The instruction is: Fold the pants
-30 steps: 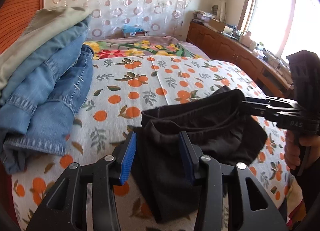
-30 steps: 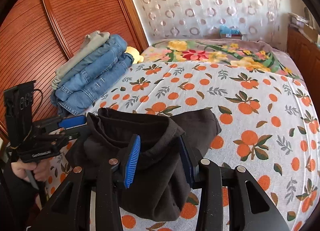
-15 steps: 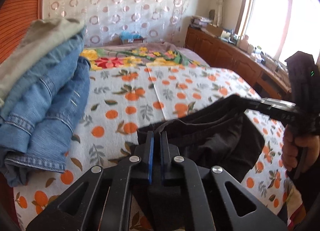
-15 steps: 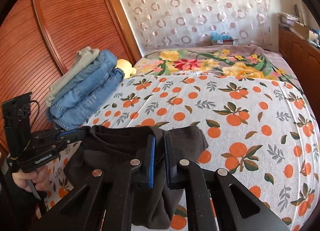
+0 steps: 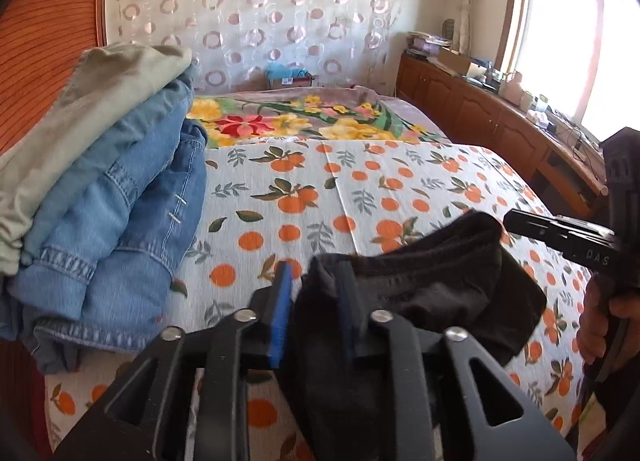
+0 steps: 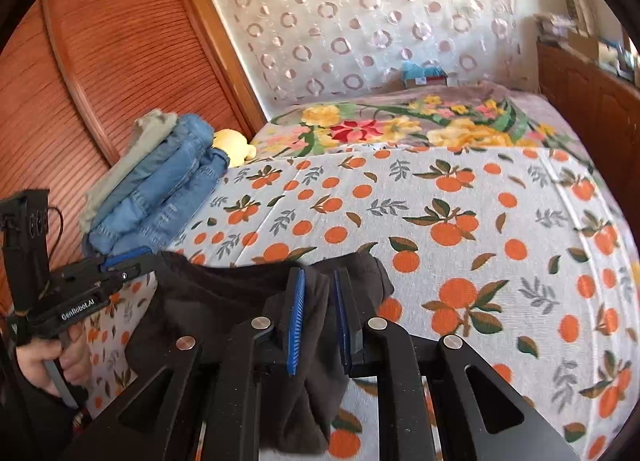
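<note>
The black pants (image 5: 432, 285) hang bunched between my two grippers above the near part of the bed. My left gripper (image 5: 314, 301) holds one end of the fabric between its blue pads, with a gap showing between them. My right gripper (image 6: 320, 309) holds the other end (image 6: 224, 301) the same way. Each gripper shows in the other's view: the right gripper (image 5: 560, 237) and the left gripper (image 6: 104, 273). The rest of the cloth droops toward the sheet.
A stack of folded jeans and khaki pants (image 5: 104, 197) lies at the bed's left side against a wooden wardrobe (image 6: 100, 61). The orange-print sheet (image 6: 440, 201) stretches ahead. A floral blanket (image 5: 304, 121) lies further back. A wooden cabinet (image 5: 500, 121) runs under the window.
Both grippers closed on the black pants and lifted them off the sheet. Since half a second ago the pads stand slightly further apart, with cloth still between them.
</note>
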The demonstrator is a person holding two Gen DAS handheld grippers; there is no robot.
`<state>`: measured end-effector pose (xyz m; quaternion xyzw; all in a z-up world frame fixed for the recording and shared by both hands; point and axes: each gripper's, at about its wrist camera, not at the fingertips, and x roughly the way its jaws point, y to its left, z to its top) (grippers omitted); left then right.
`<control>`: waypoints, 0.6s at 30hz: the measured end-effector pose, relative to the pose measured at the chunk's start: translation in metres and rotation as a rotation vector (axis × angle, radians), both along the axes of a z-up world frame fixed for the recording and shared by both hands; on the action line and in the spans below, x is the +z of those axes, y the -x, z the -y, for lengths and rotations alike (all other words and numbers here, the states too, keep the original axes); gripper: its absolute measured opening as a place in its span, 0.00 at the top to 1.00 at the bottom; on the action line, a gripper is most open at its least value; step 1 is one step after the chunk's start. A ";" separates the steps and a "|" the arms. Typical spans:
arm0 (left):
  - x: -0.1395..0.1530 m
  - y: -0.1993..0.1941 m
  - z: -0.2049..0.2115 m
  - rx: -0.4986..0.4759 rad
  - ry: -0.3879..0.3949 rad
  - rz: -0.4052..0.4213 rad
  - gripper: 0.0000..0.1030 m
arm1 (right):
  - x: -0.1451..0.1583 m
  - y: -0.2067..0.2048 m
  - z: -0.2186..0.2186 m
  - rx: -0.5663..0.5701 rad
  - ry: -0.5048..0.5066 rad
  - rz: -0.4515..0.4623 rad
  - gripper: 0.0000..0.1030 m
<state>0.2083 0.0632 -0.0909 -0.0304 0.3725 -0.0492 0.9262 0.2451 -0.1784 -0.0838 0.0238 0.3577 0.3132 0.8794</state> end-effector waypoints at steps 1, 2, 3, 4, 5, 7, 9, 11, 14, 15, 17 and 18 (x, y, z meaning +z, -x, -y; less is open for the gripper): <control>0.001 0.005 0.001 -0.007 -0.004 0.005 0.68 | 0.001 0.005 0.000 0.010 0.016 0.014 0.85; 0.001 0.013 0.003 -0.018 -0.006 0.011 0.66 | 0.001 0.010 0.000 0.020 0.033 0.026 0.84; 0.001 0.018 0.004 -0.023 -0.007 0.011 0.65 | 0.001 0.016 0.001 0.030 0.050 0.033 0.81; 0.000 0.024 0.005 -0.028 -0.006 0.010 0.62 | 0.001 0.021 0.004 0.038 0.061 0.035 0.79; -0.002 0.031 0.006 -0.035 -0.006 0.007 0.60 | -0.001 0.027 0.005 0.048 0.073 0.033 0.76; -0.006 0.045 0.010 -0.051 -0.005 -0.002 0.59 | -0.003 0.038 0.010 0.078 0.080 0.033 0.73; -0.012 0.053 0.013 -0.062 -0.011 -0.014 0.59 | -0.008 0.049 0.011 0.105 0.100 0.029 0.69; -0.018 0.058 0.017 -0.069 -0.021 -0.031 0.59 | -0.012 0.057 0.010 0.131 0.125 0.023 0.67; -0.028 0.058 0.020 -0.073 -0.039 -0.057 0.59 | -0.014 0.063 0.011 0.138 0.166 0.016 0.67; -0.029 0.058 0.020 -0.071 -0.042 -0.062 0.59 | -0.013 0.061 0.011 0.136 0.167 0.008 0.67; -0.034 0.056 0.019 -0.067 -0.046 -0.076 0.59 | -0.012 0.060 0.013 0.144 0.147 -0.004 0.68; -0.035 0.056 0.019 -0.066 -0.050 -0.081 0.59 | -0.011 0.061 0.015 0.148 0.142 -0.006 0.82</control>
